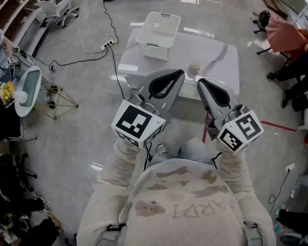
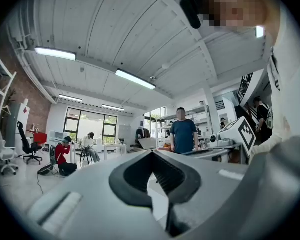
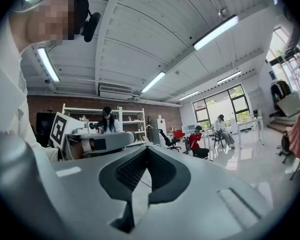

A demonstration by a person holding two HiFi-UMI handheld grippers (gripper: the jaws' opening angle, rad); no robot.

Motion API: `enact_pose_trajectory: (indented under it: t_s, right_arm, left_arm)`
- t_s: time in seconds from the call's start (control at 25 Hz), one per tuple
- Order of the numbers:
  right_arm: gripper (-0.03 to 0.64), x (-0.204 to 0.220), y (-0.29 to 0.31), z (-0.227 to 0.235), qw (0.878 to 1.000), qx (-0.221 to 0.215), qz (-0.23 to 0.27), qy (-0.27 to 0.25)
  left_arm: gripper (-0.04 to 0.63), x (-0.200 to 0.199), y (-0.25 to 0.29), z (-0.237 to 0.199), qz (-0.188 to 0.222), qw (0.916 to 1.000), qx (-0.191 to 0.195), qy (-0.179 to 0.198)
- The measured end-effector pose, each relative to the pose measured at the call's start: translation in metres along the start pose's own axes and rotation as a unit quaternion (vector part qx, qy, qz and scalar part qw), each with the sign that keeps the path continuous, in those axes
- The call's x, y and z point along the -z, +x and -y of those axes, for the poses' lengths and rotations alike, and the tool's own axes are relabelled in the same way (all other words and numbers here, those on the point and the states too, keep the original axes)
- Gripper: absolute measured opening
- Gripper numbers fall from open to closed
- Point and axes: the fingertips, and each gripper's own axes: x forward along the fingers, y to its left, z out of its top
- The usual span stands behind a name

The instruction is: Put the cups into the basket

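A small pale cup point(image 1: 195, 67) stands upright on the white table point(image 1: 218, 60), to the right of a white slotted basket point(image 1: 158, 35) at the table's far left corner. I can see nothing in the basket. My left gripper point(image 1: 179, 74) and right gripper point(image 1: 200, 81) are held close to the body, short of the table's near edge, with their tips toward the cup. Both are tilted up, so their own views show only ceiling and room. The left gripper point(image 2: 152, 153) has its jaw tips together with nothing between them. The right gripper point(image 3: 147, 149) looks the same.
Cables and a power strip point(image 1: 108, 45) lie on the floor left of the table. A red tape line point(image 1: 269, 124) marks the floor at right, near a seated person point(image 1: 292, 50). A small round table point(image 1: 28, 91) stands at far left. A man in blue point(image 2: 182, 134) stands across the room.
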Motion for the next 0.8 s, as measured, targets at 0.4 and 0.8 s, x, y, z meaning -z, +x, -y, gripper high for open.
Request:
enact_pose_trajectory:
  t_s: [0.4,0.8]
  right_arm:
    - [0.026,0.019,0.05,0.104,1.0,0.015,-0.02,0.016]
    - [0.026,0.022,0.124,0.242,0.998,-0.025,-0.061,0.018]
  left_arm:
    - [0.0,0.025,0.088,-0.066,-0.013,0.9998,-0.017,-0.002]
    - [0.0,0.036,0.221,-0.137,-0.014,0.9985,-0.052,-0.005]
